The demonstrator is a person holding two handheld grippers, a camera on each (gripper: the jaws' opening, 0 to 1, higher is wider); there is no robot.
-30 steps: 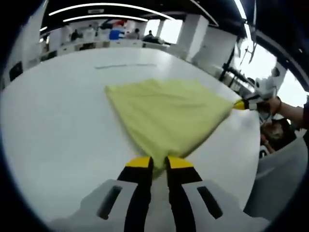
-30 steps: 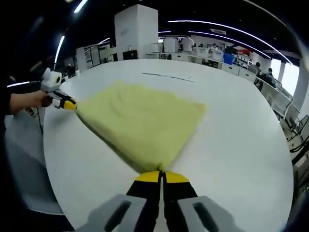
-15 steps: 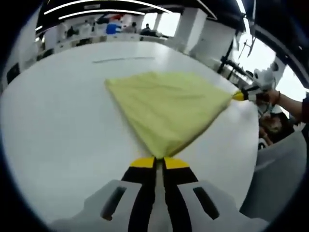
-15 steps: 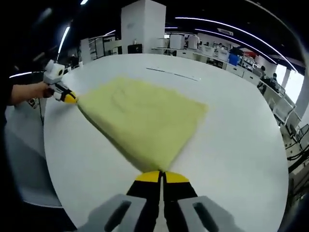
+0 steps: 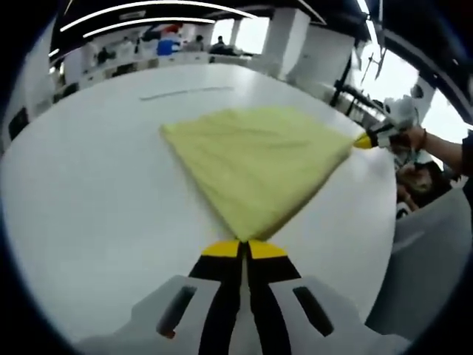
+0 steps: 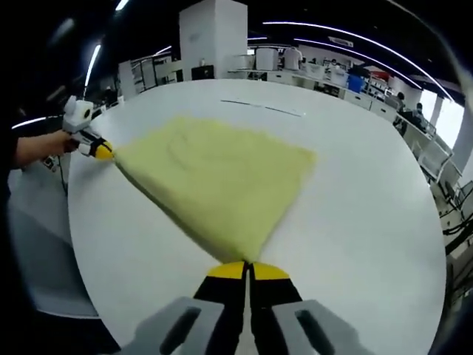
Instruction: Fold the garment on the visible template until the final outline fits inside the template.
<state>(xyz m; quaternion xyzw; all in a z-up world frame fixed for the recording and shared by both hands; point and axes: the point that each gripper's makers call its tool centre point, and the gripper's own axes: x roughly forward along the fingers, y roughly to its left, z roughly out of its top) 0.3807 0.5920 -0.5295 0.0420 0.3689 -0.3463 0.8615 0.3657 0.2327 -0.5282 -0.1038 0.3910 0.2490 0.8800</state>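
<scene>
Yellow garment apparently taut, both tongs clamping corners

Garment corner tips hidden inside both pinched jaws (bg desks, people too blurry to ID).

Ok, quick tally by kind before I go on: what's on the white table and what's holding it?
Yellow garment: 1
Grippers: 2, left gripper and right gripper, each shut on a garment corner
White table: 1
Dark line marked on the table: 1
Total: 5
</scene>
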